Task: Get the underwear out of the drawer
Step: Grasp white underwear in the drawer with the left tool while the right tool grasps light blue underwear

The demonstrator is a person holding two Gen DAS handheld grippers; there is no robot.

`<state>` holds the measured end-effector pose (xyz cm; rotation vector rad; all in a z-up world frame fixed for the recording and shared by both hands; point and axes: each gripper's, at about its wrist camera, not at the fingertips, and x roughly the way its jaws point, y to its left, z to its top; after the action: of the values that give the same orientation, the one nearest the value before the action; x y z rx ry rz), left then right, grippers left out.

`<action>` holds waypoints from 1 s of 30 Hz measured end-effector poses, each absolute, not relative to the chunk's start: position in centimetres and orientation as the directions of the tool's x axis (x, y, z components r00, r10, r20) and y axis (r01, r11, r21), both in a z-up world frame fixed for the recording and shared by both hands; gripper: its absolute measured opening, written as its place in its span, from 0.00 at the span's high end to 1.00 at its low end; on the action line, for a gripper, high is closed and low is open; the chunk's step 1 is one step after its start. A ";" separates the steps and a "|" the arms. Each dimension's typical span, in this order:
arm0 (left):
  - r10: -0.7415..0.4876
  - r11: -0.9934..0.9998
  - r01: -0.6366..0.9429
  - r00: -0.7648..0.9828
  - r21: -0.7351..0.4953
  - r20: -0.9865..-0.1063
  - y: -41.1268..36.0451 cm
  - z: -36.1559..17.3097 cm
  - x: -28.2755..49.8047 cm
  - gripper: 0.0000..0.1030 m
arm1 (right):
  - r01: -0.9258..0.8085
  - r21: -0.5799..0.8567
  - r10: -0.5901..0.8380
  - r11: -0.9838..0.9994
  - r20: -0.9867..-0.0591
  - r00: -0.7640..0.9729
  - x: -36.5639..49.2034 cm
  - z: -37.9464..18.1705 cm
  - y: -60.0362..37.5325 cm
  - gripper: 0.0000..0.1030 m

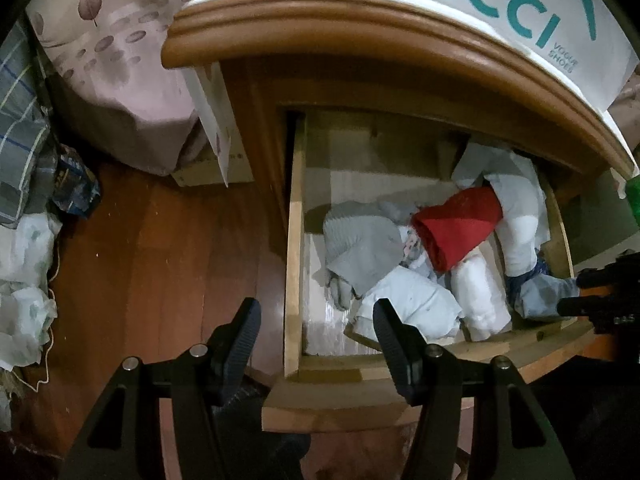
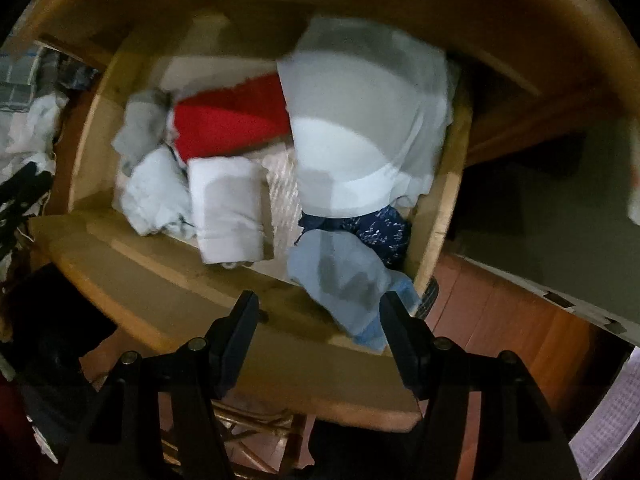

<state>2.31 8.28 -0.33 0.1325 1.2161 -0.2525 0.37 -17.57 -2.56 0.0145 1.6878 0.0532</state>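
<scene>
Reddish-brown wooden floorboards (image 1: 152, 248) spread around the light wooden bedside cabinet (image 1: 360, 28), with a bed in pale pink leaf-print cover (image 1: 120, 80) at ten o'clock of the left wrist view and a white shoe box with teal lettering (image 1: 500, 12) on the cabinet's top surface

We find the pale wooden drawer (image 1: 294, 264) pulled out and full of rolled and crumpled garments: a red rolled cloth (image 1: 460, 228) at its middle, a grey ribbed bundle (image 1: 360, 248) at nine o'clock of it, a white rolled piece (image 2: 226, 208) at six o'clock of it, and a light blue crumpled underwear piece (image 2: 344, 280) at the front corner beside a dark blue patterned cloth (image 2: 380, 228)

We judge the step to be the reach: nothing is lifted yet. Our left tongs (image 1: 316, 336) hang half open and empty above the drawer's front left corner. Our right tongs (image 2: 320, 332) are likewise half open and empty, pointing down, the light blue piece just ahead of their tips. Next we should settle those jaws around a fold of that piece, close, and lift without snagging its neighbours
</scene>
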 end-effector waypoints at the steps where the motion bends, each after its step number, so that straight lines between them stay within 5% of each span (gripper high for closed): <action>1: -0.121 0.965 0.259 0.315 -0.038 -0.941 8.3 -0.5 2.4 0.42 | -0.025 0.038 0.034 0.999 -0.991 -0.126 0.5 -3.0 -17.6 0.42; 23: -0.158 0.962 0.228 0.027 -0.147 -0.987 4.2 -4.6 5.0 0.42 | -0.203 -0.034 -0.090 0.978 -0.957 -0.275 2.3 -11.1 -15.7 0.33; 30: -0.134 0.973 0.182 -0.066 -0.144 -0.989 2.2 -6.9 5.7 0.42 | -0.226 -0.058 -0.107 0.972 -0.971 -0.213 1.9 -10.6 -15.7 0.55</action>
<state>5.71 2.22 -6.91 0.0377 1.6164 -0.2597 1.87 -15.73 -10.62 -0.2468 1.7885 0.1107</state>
